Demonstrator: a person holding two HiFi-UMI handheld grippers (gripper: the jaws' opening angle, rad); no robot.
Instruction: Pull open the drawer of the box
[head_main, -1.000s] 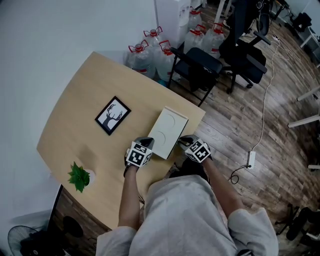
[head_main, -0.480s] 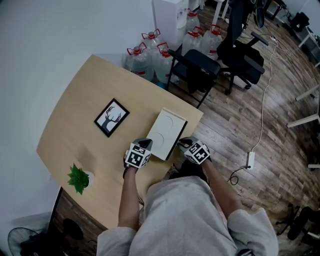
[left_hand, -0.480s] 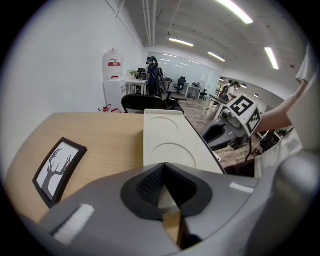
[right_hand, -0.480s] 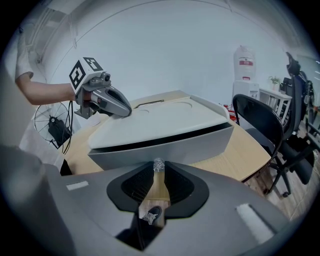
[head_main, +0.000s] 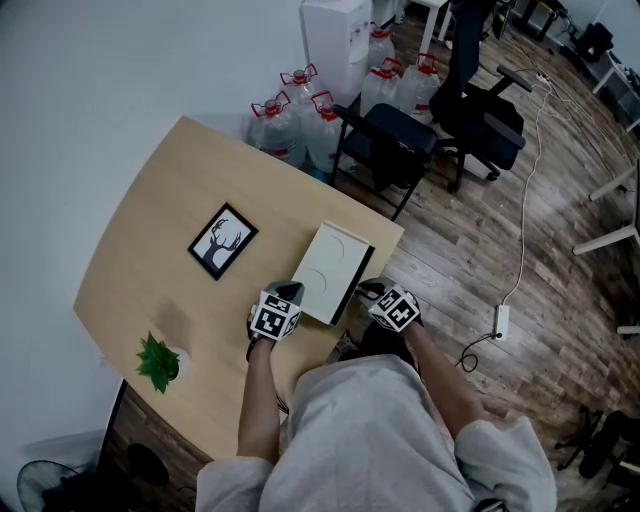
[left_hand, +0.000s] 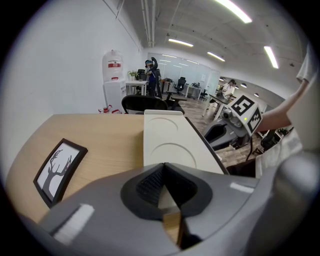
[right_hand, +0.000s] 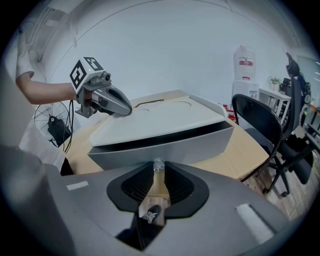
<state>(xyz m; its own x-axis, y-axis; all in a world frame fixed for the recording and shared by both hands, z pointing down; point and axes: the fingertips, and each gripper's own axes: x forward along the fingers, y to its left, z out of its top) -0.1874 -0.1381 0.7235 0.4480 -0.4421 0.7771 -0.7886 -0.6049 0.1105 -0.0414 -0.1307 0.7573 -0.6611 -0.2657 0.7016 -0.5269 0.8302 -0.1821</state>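
Our right tongs (right_hand: 158, 175) pinch the small knob (right_hand: 158, 164) of the drawer (right_hand: 170, 148), already ajar; the box (head_main: 325, 268) sits at the right edge of the table (head_main: 170, 220) (little room to spare). Our left tongs (left_hand: 164, 169), pressed together, rest on the box top; if they slip, we judge the whole box may slide off the edge with the pull, or the knob may escape our grip.
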